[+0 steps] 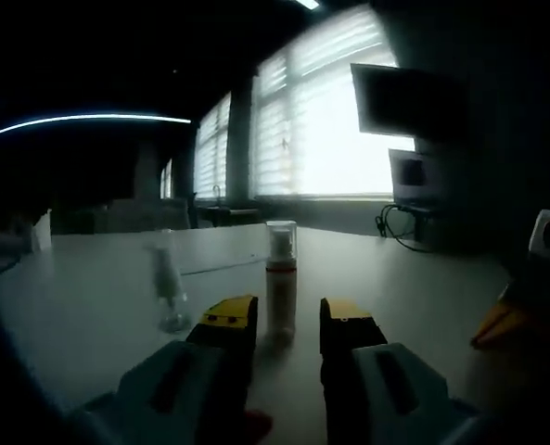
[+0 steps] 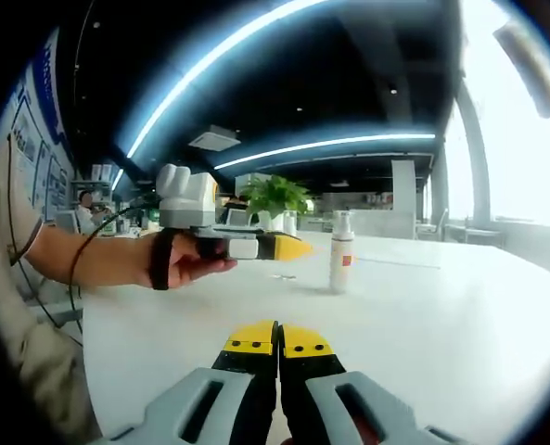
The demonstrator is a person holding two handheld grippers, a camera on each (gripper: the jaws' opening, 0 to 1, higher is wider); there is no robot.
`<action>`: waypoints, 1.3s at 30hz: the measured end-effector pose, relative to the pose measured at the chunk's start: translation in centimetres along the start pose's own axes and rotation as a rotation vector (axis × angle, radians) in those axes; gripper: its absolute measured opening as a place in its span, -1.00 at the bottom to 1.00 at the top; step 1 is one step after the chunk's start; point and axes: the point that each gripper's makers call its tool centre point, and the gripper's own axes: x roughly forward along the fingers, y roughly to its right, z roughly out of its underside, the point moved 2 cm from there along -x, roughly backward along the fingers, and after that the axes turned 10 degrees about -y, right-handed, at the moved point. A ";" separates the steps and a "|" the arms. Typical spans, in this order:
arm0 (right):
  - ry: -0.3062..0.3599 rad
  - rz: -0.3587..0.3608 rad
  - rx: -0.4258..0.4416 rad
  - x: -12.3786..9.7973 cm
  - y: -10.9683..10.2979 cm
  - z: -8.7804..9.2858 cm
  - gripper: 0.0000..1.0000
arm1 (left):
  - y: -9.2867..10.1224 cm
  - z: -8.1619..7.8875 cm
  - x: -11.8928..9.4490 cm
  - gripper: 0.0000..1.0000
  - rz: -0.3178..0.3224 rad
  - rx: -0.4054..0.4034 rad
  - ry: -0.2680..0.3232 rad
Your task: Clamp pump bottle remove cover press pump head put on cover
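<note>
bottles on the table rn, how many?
2. Pump bottle stands upright just beyond the open left gripper. A smaller clear bottle stands to its left in the left gripper view. More may sit outside the frames.

Bright daylight poured through tall windows with white slatted blinds [image 1: 330, 120], a dark flat monitor [image 1: 400, 100] hung beside them, long curved ceiling light strips [image 2: 321, 144] glowed overhead, and a leafy green potted plant [image 2: 275, 197] stood behind the broad white table [image 2: 441, 306].
</note>
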 end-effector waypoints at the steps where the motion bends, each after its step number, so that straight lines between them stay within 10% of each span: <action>1: 0.001 0.003 0.001 0.0 0.0 0.0 -1.00 | 0.1 -0.1 -0.4 -0.64 0.004 0.000 0.001; 39: 0.001 0.008 0.002 -0.2 -0.2 -0.1 -1.00 | -1.9 3.3 -13.1 -1.00 0.004 0.068 0.017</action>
